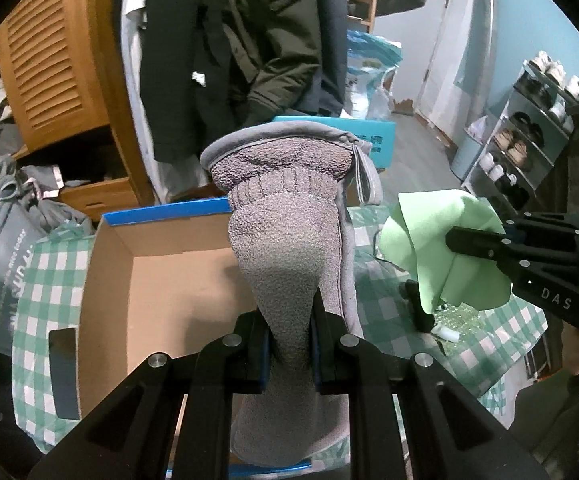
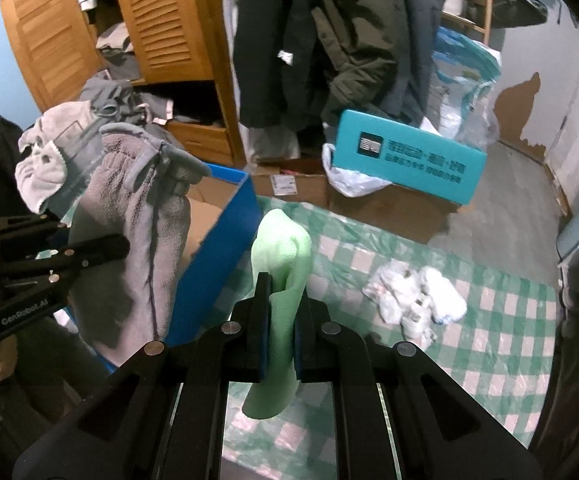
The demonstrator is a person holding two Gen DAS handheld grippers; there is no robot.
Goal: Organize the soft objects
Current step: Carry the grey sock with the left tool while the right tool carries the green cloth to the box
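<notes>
Above the checked tablecloth [image 2: 429,280] I hold one soft thing in each claw. My left gripper [image 1: 291,344] is clamped tight on a grey fleece glove [image 1: 289,216], pinched at its narrow end so the cuff flares up and away from me, over the right side of the open cardboard box [image 1: 161,280] with the blue rim. My right gripper [image 2: 281,320] is closed just as hard on a pale green cloth [image 2: 281,248], which bunches above the pads and droops below them, hanging to the right of the box's blue wall and clear of it.

Both things are up in the air, not yet put down. I judge the box is where they belong.

The risks from here are plain enough. The green cloth is thin and slippery-looking; if I swing it fast toward the box it could slide out and fall on the table near the crumpled white wad [image 2: 417,296] on the far right. The glove is bulky; dropped from the rim it may snag on the wall and flop outside. My two claws sit near each other, so crossing them over the box could tangle the fabrics, though how close they really are I can't quite tell through this warped lens
</notes>
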